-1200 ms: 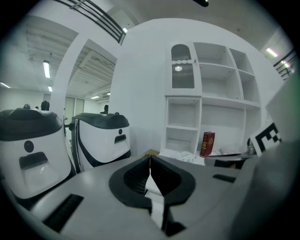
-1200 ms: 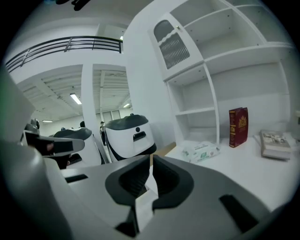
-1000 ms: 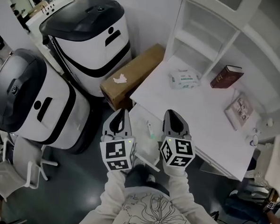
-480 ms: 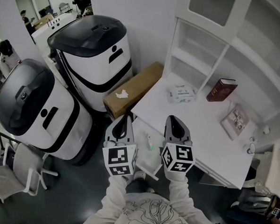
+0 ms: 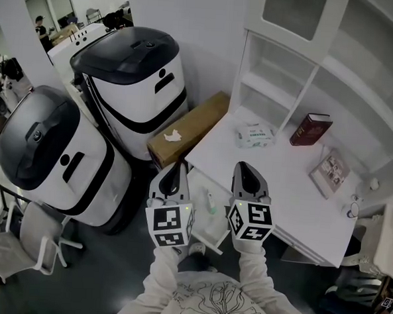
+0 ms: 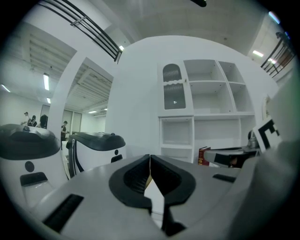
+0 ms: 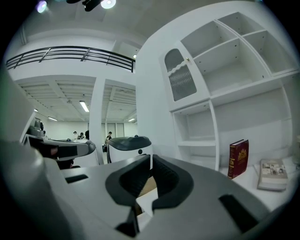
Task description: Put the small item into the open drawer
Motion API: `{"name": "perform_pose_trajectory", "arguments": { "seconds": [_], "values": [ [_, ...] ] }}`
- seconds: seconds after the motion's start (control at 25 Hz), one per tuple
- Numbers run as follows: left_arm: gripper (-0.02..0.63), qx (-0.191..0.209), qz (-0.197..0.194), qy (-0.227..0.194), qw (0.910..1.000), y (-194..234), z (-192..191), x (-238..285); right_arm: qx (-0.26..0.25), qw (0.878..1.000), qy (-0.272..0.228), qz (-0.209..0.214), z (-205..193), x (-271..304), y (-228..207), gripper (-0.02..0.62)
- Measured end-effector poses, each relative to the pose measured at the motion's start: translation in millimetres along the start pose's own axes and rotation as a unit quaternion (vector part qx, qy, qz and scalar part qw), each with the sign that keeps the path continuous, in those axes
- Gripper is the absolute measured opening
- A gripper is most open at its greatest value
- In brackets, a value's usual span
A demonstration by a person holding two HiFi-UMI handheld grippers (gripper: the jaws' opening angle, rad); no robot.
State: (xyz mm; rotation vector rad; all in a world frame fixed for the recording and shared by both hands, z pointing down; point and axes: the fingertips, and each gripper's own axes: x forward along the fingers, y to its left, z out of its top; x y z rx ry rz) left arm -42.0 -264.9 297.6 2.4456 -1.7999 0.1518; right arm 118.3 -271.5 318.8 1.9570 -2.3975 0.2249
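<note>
Both grippers are hovering side by side at the lower centre of the head view, pointing up the frame toward the white desk (image 5: pixel 294 192). The left gripper (image 5: pixel 175 166) is showing its jaws pressed together at the tips, nothing between them. The right gripper (image 5: pixel 244 168) is doing the same, jaws closed tight and carrying nothing.

Between the two of them the open drawer (image 5: pixel 213 232) is sticking out from the desk's near edge. The small item (image 5: pixel 210 202), slim and pale, appears to be lying inside it, clear of both grippers.

Further up the desk, a tissue pack (image 5: pixel 255 134) is sitting near the shelf unit (image 5: pixel 282 65). A red book (image 5: pixel 310 129) is lying to its right, and a booklet (image 5: pixel 331 171) is lying lower right of that.

Left of the desk, a cardboard box (image 5: pixel 188 128) is lying slantwise with a crumpled white scrap on top. Two white-and-black machines (image 5: pixel 131 83) are filling the upper left of the frame.
</note>
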Motion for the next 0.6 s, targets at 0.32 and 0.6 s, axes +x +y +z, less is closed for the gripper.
{"name": "perform_pose_trajectory", "arguments": {
  "seconds": [0.32, 0.6],
  "values": [
    [0.007, 0.002, 0.005, 0.0, 1.0, 1.2, 0.8, -1.2, -0.005, 1.0, 0.003, 0.006, -1.0, 1.8, 0.2, 0.015],
    [0.008, 0.005, 0.004, 0.0, 1.0, -2.7, -0.4, 2.5, -0.005, 1.0, 0.002, 0.004, -0.8, 3.6, -3.7, 0.015]
  ]
}}
